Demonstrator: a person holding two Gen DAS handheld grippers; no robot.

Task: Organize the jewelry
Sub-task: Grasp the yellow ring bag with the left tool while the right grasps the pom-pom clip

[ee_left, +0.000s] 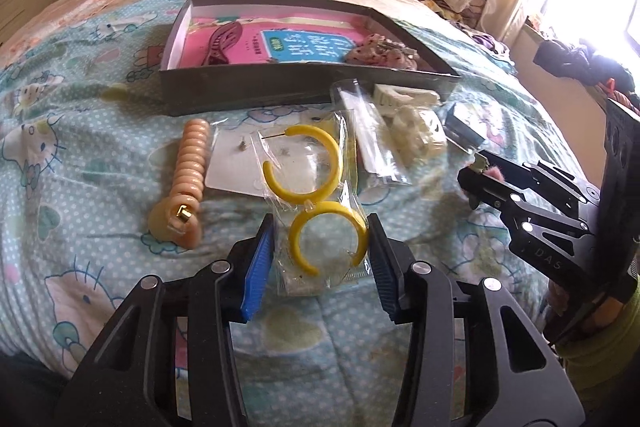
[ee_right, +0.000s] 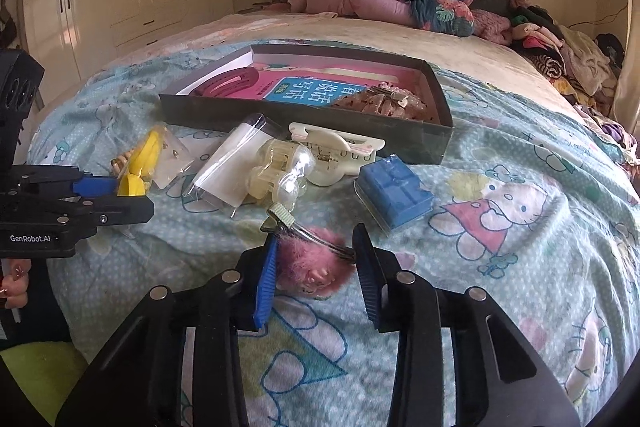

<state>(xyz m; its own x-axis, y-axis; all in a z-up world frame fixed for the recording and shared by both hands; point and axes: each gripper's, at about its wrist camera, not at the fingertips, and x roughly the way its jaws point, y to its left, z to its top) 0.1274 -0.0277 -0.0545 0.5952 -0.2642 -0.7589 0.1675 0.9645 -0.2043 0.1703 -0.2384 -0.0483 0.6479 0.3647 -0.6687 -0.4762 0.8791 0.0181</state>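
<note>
My left gripper [ee_left: 322,227] is open, its fingers on either side of a clear packet with a yellow hoop earring [ee_left: 326,237] lying on the bed; a second yellow hoop packet [ee_left: 302,163] lies just beyond. My right gripper [ee_right: 314,241] stands around a pink fluffy hair clip [ee_right: 312,263]; its pads seem to touch the clip's metal bar. The dark tray box [ee_left: 240,89] with a pink book, a maroon clip [ee_right: 224,85] and a scrunchie [ee_right: 384,105] lies further back. The right gripper also shows in the left wrist view [ee_left: 474,173].
On the Hello Kitty bedspread lie a peach spiral hair clip [ee_left: 192,171], white earring card [ee_left: 236,163], cream claw clips [ee_right: 280,167], a white clip [ee_right: 336,147], clear bags [ee_right: 228,167] and a blue box [ee_right: 394,195]. Piled clothes lie at the bed's far end.
</note>
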